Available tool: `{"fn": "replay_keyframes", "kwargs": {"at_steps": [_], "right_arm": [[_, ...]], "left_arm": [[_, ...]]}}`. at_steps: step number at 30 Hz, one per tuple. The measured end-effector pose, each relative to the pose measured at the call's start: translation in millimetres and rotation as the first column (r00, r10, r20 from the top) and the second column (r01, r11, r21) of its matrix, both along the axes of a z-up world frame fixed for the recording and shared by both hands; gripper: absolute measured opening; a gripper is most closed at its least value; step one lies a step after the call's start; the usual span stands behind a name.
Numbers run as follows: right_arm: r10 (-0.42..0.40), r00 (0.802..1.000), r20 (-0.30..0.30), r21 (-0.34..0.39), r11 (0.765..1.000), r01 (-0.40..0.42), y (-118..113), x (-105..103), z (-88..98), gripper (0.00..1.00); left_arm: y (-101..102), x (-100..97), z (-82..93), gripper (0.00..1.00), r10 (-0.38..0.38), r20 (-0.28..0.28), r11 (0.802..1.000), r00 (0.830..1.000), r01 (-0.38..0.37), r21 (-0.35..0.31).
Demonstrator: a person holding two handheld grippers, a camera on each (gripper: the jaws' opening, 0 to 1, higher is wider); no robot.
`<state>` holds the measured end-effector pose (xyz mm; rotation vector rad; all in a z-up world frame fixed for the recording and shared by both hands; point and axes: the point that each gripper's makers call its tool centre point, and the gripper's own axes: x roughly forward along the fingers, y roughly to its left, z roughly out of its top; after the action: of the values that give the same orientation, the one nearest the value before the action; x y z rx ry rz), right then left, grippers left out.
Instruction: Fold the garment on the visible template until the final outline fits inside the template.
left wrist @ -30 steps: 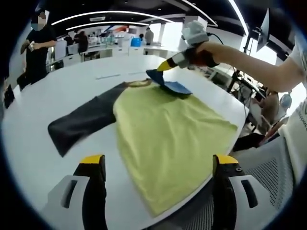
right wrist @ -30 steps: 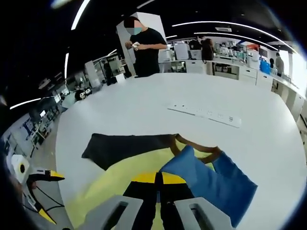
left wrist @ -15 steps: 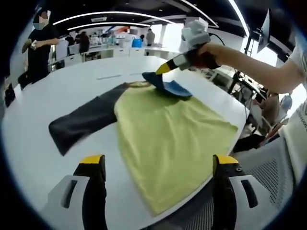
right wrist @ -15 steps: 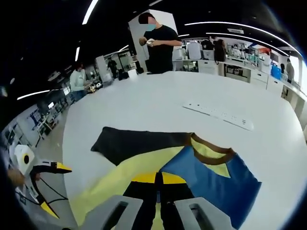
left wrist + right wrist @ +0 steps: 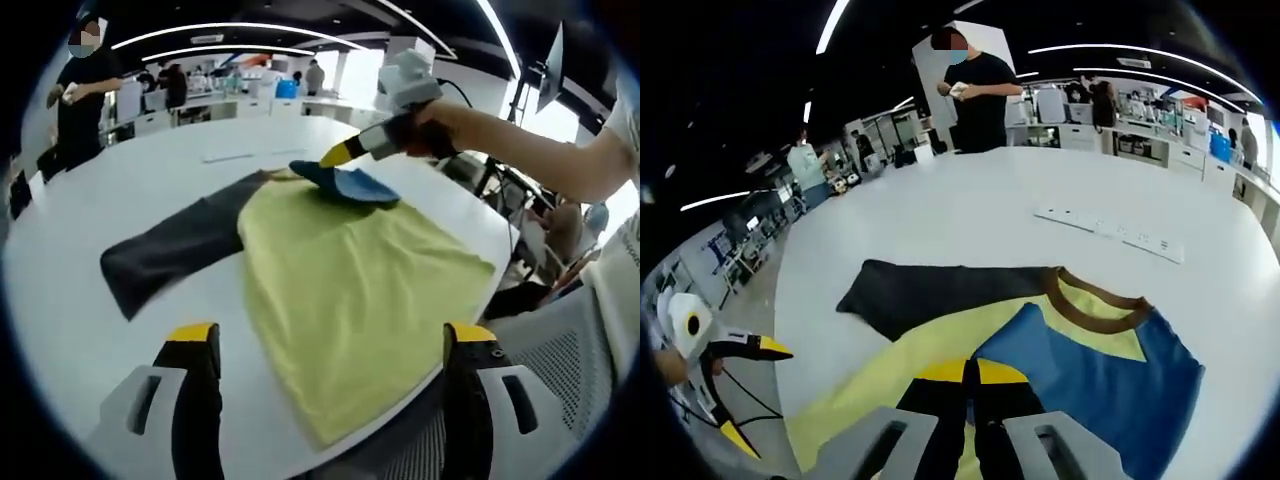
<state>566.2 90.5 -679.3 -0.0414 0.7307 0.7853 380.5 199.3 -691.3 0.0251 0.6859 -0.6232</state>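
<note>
The garment is a shirt with a yellow body [image 5: 345, 275], a dark grey sleeve [image 5: 170, 255] spread to the left and a brown collar [image 5: 1095, 300]. Its blue sleeve [image 5: 350, 183] is folded in over the yellow body. My right gripper [image 5: 340, 156] is shut on the blue sleeve's edge, low over the shirt's far end. In the right gripper view its jaws [image 5: 970, 375] are pressed together on the blue sleeve [image 5: 1090, 375]. My left gripper [image 5: 332, 335] stands open near the table's front edge, with the shirt's hem between its jaws but not touching them. It also appears at the left [image 5: 740, 390].
The shirt lies on a large round white table [image 5: 90, 320]. A white strip [image 5: 1110, 232] lies on the table beyond the collar. A person in black [image 5: 980, 95] stands at the far side. A mesh chair [image 5: 560, 350] is by the near edge.
My right gripper has dropped lower and moved inward with the blue sleeve, which now lies flatter on the yellow body. The collar has come into the right gripper view. The left gripper has held still.
</note>
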Motion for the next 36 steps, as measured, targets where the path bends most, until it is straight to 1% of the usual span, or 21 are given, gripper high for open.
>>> {"fn": "replay_keyframes", "kwargs": {"at_steps": [4,7,11,12,14,16,18,21,25,28,29,30,32,34,36], "right_arm": [[-0.022,1.0,0.018,0.011,1.0,0.021,3.5,-0.7,-6.0,0.0],[-0.012,1.0,0.016,0.007,1.0,0.012,8.4,-5.3,-14.0,0.0],[0.013,1.0,0.017,-0.04,0.999,-0.012,10.7,-12.5,-32.1,0.0],[0.03,0.999,0.012,-0.052,0.998,-0.029,12.4,-16.1,-38.4,0.0],[0.037,0.999,0.013,-0.052,0.998,-0.036,15.3,-19.3,-45.6,0.0],[0.042,0.999,0.01,-0.058,0.997,-0.041,16.5,-21.8,-51.3,0.0],[0.048,0.999,0.015,-0.052,0.998,-0.047,18.7,-22.6,-53.6,0.0],[0.049,0.998,0.038,-0.04,0.998,-0.048,20.6,-22.0,-55.5,0.0],[0.051,0.998,0.027,-0.022,0.998,-0.05,22.7,-23.0,-60.9,0.0],[0.056,0.998,0.027,-0.025,0.998,-0.055,23.7,-23.8,-64.1,0.0],[0.066,0.998,0.014,-0.022,0.998,-0.066,25.5,-26.0,-66.5,0.0],[0.068,0.998,-0.004,-0.028,0.997,-0.068,25.6,-28.3,-70.3,0.0],[0.061,0.998,-0.004,-0.058,0.996,-0.061,21.5,-29.0,-76.2,0.0],[0.039,0.999,-0.012,-0.033,0.999,-0.04,20.9,-28.1,-75.3,0.0],[0.037,0.999,-0.017,-0.03,0.999,-0.037,20.0,-27.7,-74.7,0.0]], "left_arm": [[1.2,-0.5,-1.1,0.88,0.004,-0.004,1.0,1.0,-0.004,-0.004],[1.7,-1.0,-1.6,0.88,0.004,-0.007,1.0,1.0,-0.004,-0.001],[3.0,-1.9,-1.9,0.88,0.009,-0.008,1.0,1.0,-0.009,-0.003],[3.6,-2.3,-2.1,0.88,0.011,-0.01,1.0,1.0,-0.011,-0.005],[4.6,-3.8,-3.2,0.86,0.013,-0.02,1.0,1.0,-0.013,-0.004],[5.8,-4.2,-3.0,0.86,0.015,-0.018,1.0,1.0,-0.015,0.0],[6.4,-4.3,-2.0,0.86,0.018,-0.017,1.0,1.0,-0.018,-0.003],[7.6,-4.3,-0.9,0.86,0.025,-0.019,1.0,0.999,-0.025,-0.007],[8.2,-4.2,1.3,0.86,0.034,-0.014,0.999,0.999,-0.035,-0.013],[8.3,-4.5,0.9,0.86,0.035,-0.015,0.999,0.999,-0.035,-0.011],[8.3,-4.7,0.5,0.86,0.033,-0.016,0.999,0.999,-0.033,-0.009],[8.2,-4.8,0.4,0.86,0.033,-0.016,0.999,0.999,-0.033,-0.008],[8.9,-4.1,0.1,0.87,0.036,-0.017,0.999,0.999,-0.036,-0.003],[8.7,-3.5,1.2,0.87,0.034,-0.013,0.999,0.999,-0.034,-0.002],[8.6,-3.1,1.8,0.87,0.034,-0.012,0.999,0.999,-0.034,-0.004]]}}
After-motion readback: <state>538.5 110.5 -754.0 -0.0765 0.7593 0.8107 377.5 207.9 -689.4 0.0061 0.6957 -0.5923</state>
